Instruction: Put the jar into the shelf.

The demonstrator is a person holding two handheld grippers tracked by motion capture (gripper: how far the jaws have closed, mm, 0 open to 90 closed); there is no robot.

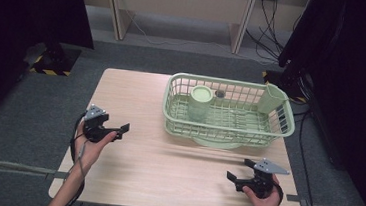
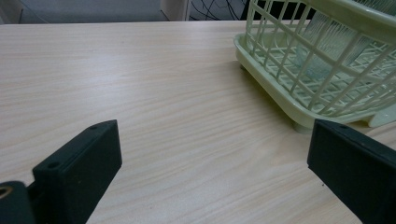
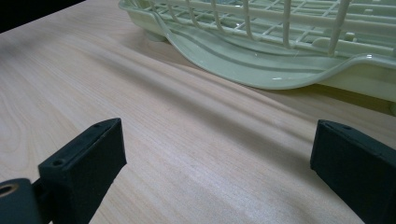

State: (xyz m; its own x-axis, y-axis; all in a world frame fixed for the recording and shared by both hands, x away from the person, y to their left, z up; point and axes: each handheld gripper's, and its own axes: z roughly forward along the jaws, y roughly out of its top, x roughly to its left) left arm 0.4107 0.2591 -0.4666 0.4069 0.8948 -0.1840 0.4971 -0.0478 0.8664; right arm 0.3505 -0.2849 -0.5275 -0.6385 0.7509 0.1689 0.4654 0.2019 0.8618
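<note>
A pale green dish basket (image 1: 279, 129) stands on the right back part of the wooden table (image 1: 165, 166). Inside it an upturned clear cup with a green base (image 1: 200, 102) stands at the left, with a small dark round thing (image 1: 220, 93) just behind it. A green cutlery holder (image 1: 271, 98) hangs at the basket's right corner. My left gripper (image 1: 120, 131) is open and empty, left of the basket. Near the front edge, my right gripper (image 1: 239, 170) is also open and empty. The left gripper (image 2: 212, 140) faces the basket (image 2: 280, 51). The right gripper (image 3: 217, 135) faces the basket's drip tray (image 3: 261, 70).
Grey carpet surrounds the table. Dark curtains hang on both sides, with cables (image 1: 269, 35) on the floor at the back right. A wooden desk frame (image 1: 123, 12) stands behind.
</note>
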